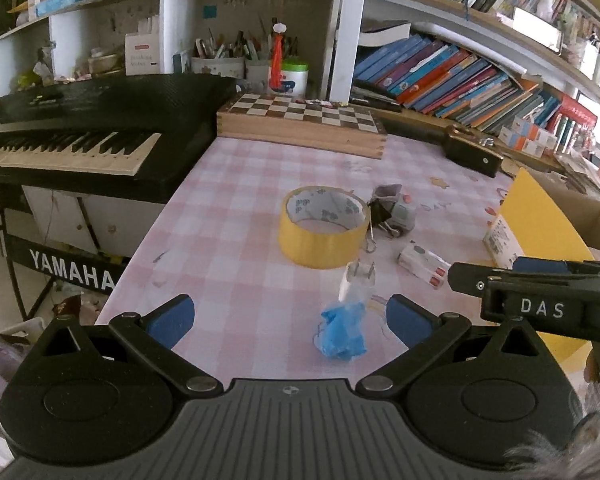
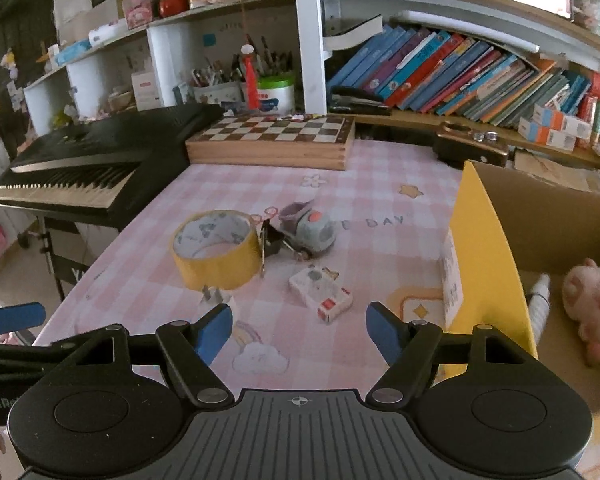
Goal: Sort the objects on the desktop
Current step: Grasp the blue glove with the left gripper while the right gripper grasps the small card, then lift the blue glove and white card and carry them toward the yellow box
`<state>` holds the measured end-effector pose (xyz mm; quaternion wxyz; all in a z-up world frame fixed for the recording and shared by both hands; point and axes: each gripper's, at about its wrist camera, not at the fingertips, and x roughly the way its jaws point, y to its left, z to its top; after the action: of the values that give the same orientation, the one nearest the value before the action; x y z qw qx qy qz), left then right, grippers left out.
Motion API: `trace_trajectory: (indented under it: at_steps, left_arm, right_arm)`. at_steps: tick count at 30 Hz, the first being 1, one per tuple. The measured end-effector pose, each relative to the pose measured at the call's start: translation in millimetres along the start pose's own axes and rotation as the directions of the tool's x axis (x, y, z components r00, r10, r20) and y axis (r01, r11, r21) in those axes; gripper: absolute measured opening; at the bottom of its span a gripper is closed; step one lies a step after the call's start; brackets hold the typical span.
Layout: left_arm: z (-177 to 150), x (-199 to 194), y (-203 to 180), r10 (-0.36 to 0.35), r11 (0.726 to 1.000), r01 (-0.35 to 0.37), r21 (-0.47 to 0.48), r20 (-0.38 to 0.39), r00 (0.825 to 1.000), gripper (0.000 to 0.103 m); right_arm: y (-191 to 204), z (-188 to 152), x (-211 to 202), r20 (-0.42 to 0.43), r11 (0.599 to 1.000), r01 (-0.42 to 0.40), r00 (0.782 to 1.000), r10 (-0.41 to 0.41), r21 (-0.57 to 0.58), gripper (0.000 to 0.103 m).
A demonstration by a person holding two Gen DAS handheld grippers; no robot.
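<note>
Tape roll (image 1: 323, 227) — beside binder clip (image 1: 380, 213)

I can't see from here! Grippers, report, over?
Left gripper open, right gripper open, both empty. Yellow tape roll, blue wad on table. Path clear.

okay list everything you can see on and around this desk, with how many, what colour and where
tape roll: one, yellow, mid-table
binder clip: one, black, touching the roll's right side
grey pouch: one, grey-purple, right of the clip
small carton: one, white and red, in front of the pouch
plug adapter: one, white, near the blue wrapper
blue wrapper: one, crumpled, nearest table edge
cardboard box: one, yellow outside, right; holds a pink plush and a white bottle
chessboard: one, wooden, back
keyboard: one, black, left
books: many, shelf
left gripper: open, empty
right gripper: open, empty
</note>
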<state>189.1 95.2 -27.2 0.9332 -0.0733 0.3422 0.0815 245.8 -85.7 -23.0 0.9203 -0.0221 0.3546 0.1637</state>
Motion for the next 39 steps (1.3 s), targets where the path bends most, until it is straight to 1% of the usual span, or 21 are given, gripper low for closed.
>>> trace_trajectory:
  at_steps: [5, 7, 10, 11, 12, 13, 14, 17, 18, 19, 20, 21, 22, 24, 27, 30, 34, 35, 36, 38, 39]
  left_arm:
    - [8.6, 18.5, -4.3, -0.002, 1.0, 0.002, -0.003, -0.023, 1.0, 0.103]
    - [11.2, 27.0, -6.3, -0.019, 1.0, 0.019, -0.001, -0.04, 0.999, 0.103]
    - [12.1, 39.2, -14.3, -0.047, 0.998, 0.05, 0.035, -0.084, 0.995, 0.1]
    - [11.4, 43.3, -17.8, -0.058, 0.997, 0.064, 0.052, -0.103, 0.993, 0.099]
    - [10.3, 46.0, -20.0, -0.063, 0.996, 0.07, 0.063, -0.117, 0.991, 0.095]
    - [9.6, 49.4, -22.4, -0.069, 0.995, 0.078, 0.069, -0.132, 0.989, 0.09]
    - [8.7, 52.8, -24.0, -0.078, 0.994, 0.089, 0.069, -0.148, 0.986, 0.088]
    - [5.0, 63.5, -27.9, -0.097, 0.991, 0.114, 0.076, -0.194, 0.976, 0.077]
    - [3.8, 67.2, -29.5, -0.097, 0.99, 0.116, 0.084, -0.206, 0.974, 0.07]
    - [2.4, 70.7, -30.9, -0.095, 0.989, 0.118, 0.094, -0.219, 0.971, 0.06]
    - [1.4, 74.1, -31.9, -0.095, 0.988, 0.121, 0.1, -0.231, 0.968, 0.055]
    - [0.4, 77.4, -32.2, -0.095, 0.987, 0.124, 0.104, -0.245, 0.965, 0.045]
    - [0.0, 78.4, -32.4, -0.095, 0.986, 0.125, 0.109, -0.248, 0.964, 0.041]
    - [1.0, 78.5, -32.6, -0.093, 0.985, 0.125, 0.122, -0.244, 0.965, 0.028]
    - [2.7, 78.7, -27.5, -0.109, 0.986, 0.137, 0.1, -0.243, 0.964, 0.026]
    - [4.2, 79.4, -21.0, -0.108, 0.989, 0.129, 0.071, -0.24, 0.965, 0.025]
    - [9.5, 79.4, -10.6, -0.105, 0.993, 0.114, 0.028, -0.222, 0.969, 0.024]
    - [10.8, 79.1, -8.6, -0.106, 0.993, 0.113, 0.019, -0.217, 0.97, 0.024]
    - [12.0, 79.1, -7.0, -0.107, 0.994, 0.112, 0.014, -0.214, 0.971, 0.024]
    - [14.0, 79.2, -4.9, -0.113, 0.993, 0.116, 0.003, -0.211, 0.971, 0.024]
    - [14.7, 79.0, -4.5, -0.115, 0.993, 0.117, -0.001, -0.209, 0.971, 0.024]
  right_arm:
    - [-5.5, 11.4, 16.3, -0.017, 1.0, -0.014, 1.0, 0.014, -0.006, 0.075]
    - [-10.0, 16.0, 23.3, -0.032, 1.0, -0.014, 0.999, 0.014, 0.004, 0.075]
    - [-15.3, 22.2, 37.5, -0.087, 0.999, -0.017, 0.996, 0.019, 0.028, 0.074]
    - [-15.5, 23.5, 41.9, -0.107, 0.999, -0.021, 0.994, 0.025, 0.034, 0.073]
    - [-15.6, 24.5, 47.1, -0.13, 0.999, -0.027, 0.991, 0.032, 0.039, 0.072]
    - [-14.9, 24.9, 50.6, -0.145, 0.999, -0.033, 0.989, 0.039, 0.043, 0.067]
    - [-14.1, 25.5, 54.3, -0.157, 0.998, -0.04, 0.987, 0.046, 0.043, 0.066]
    - [-9.3, 30.3, 64.8, -0.176, 0.999, -0.047, 0.983, 0.051, 0.025, 0.065]
    - [-7.8, 31.6, 68.4, -0.181, 0.999, -0.047, 0.982, 0.049, 0.017, 0.065]
    - [-6.0, 33.3, 72.6, -0.188, 0.999, -0.047, 0.981, 0.047, 0.007, 0.065]
    - [-4.3, 34.4, 77.3, -0.192, 0.999, -0.045, 0.981, 0.044, -0.004, 0.065]
    - [-3.2, 35.0, 81.7, -0.196, 0.999, -0.042, 0.98, 0.038, -0.014, 0.065]
    - [-2.4, 35.3, 86.2, -0.206, 0.999, -0.039, 0.978, 0.034, -0.024, 0.065]
    - [-1.8, 34.6, 94.0, -0.225, 0.999, -0.034, 0.974, 0.025, -0.037, 0.065]
    - [-0.4, 34.3, 100.0, -0.232, 0.997, -0.03, 0.973, 0.013, -0.067, 0.066]
    - [-0.7, 37.0, 105.0, -0.235, 0.996, -0.02, 0.972, 0.0, -0.084, 0.066]
    - [-6.0, 34.0, 117.1, -0.281, 0.996, 0.013, 0.959, -0.036, -0.086, 0.065]
    - [-8.2, 32.7, 117.5, -0.281, 0.997, 0.012, 0.959, -0.032, -0.072, 0.064]
    - [-8.8, 32.6, 116.7, -0.277, 0.997, 0.014, 0.96, -0.033, -0.069, 0.062]
    - [-9.2, 33.4, 114.8, -0.268, 0.998, 0.012, 0.963, -0.028, -0.06, 0.043]
    - [-9.5, 34.0, 114.1, -0.266, 0.998, 0.011, 0.964, -0.026, -0.057, 0.037]
